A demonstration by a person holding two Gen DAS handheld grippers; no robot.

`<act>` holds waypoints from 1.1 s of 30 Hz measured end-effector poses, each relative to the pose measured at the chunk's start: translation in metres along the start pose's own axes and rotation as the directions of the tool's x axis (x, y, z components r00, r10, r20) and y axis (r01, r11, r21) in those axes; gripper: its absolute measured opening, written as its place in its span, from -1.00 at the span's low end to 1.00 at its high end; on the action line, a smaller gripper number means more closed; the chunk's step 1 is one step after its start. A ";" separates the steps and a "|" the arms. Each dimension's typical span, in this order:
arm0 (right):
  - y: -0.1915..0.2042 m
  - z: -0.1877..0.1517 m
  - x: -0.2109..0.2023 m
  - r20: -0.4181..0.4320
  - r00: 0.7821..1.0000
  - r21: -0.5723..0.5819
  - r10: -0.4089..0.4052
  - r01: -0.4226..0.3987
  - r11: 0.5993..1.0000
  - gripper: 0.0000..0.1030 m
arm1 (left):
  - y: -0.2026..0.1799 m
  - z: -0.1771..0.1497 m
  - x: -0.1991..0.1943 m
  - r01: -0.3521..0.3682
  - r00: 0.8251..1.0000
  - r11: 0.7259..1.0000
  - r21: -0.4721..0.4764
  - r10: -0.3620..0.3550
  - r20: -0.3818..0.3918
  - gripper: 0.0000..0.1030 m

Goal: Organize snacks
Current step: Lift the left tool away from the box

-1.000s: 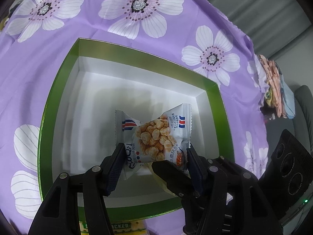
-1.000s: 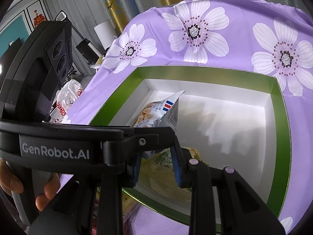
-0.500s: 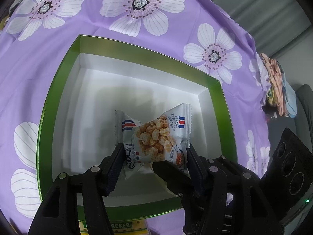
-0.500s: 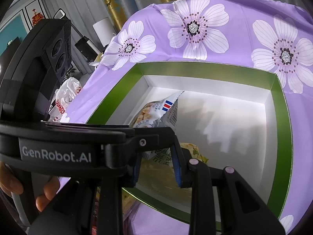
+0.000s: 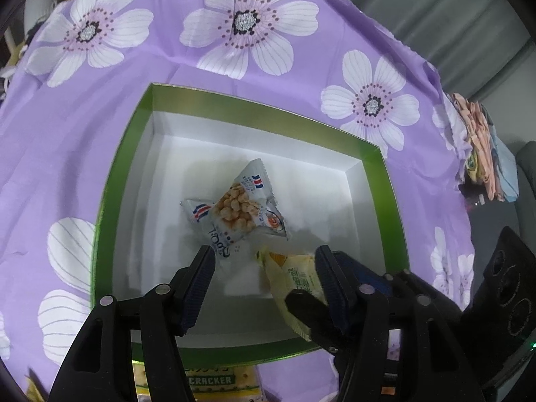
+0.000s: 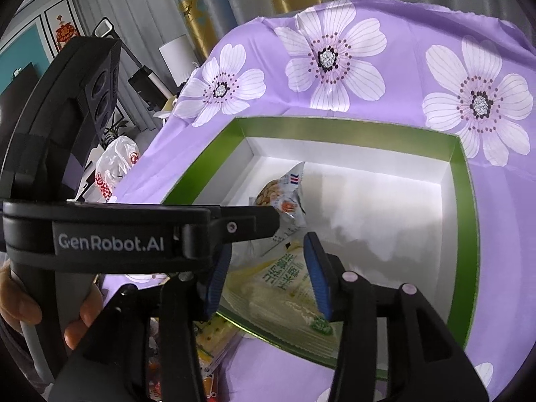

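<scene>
The left hand-held gripper (image 5: 263, 268) hangs over the green-rimmed box (image 5: 110, 181), its jaws opening and clear of the silver snack packet (image 5: 234, 212), which lies released on the white box floor just ahead of the fingertips. That packet's long axis runs diagonally, one crimped end toward the far wall. The right hand-held gripper (image 6: 266, 266) is also opening; the yellow snack packet (image 6: 284, 288) sits between its blue pads at the near wall, and whether they press it cannot be told. A cracker pack (image 5: 209, 380) lies outside the near rim on the purple flowered cloth (image 5: 234, 26) covering the desk.
</scene>
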State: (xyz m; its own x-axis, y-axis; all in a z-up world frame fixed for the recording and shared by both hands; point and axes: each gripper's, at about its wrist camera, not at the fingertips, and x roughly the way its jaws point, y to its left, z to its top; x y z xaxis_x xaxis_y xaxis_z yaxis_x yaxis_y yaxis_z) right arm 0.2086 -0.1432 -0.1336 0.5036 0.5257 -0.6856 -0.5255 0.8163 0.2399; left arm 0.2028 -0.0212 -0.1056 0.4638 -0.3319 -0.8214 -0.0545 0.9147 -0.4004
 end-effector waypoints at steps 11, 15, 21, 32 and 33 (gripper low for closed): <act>0.017 -0.006 -0.045 0.086 0.996 0.000 -0.027 0.027 1.000 0.48 | -0.012 -0.008 -0.045 -0.086 0.990 0.995 0.048 0.080 0.117 0.64; 0.030 -0.010 -0.071 0.135 0.990 -0.001 -0.032 0.032 0.999 0.61 | -0.017 -0.014 -0.068 -0.116 0.980 0.991 0.064 0.104 0.172 0.65; 0.048 -0.019 -0.109 0.203 0.978 -0.021 -0.050 0.056 0.998 0.87 | -0.029 -0.035 -0.104 -0.152 0.958 0.982 0.112 0.119 0.260 0.89; 0.076 -0.047 -0.156 0.256 0.964 -0.044 -0.069 0.083 0.996 0.98 | -0.051 -0.080 -0.160 -0.217 0.916 0.956 0.197 0.130 0.381 0.90; 0.078 -0.049 -0.158 0.257 0.964 -0.044 -0.067 0.081 0.996 0.98 | -0.052 -0.083 -0.165 -0.220 0.911 0.954 0.202 0.127 0.392 0.90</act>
State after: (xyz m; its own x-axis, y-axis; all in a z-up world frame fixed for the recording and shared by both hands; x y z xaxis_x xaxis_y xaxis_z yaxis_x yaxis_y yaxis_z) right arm 0.0544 -0.1746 -0.0400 0.6971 0.5139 -0.5000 -0.5130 0.8447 0.1529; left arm 0.0557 -0.0336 0.0169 0.7622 -0.0958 -0.6402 0.0243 0.9925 -0.1195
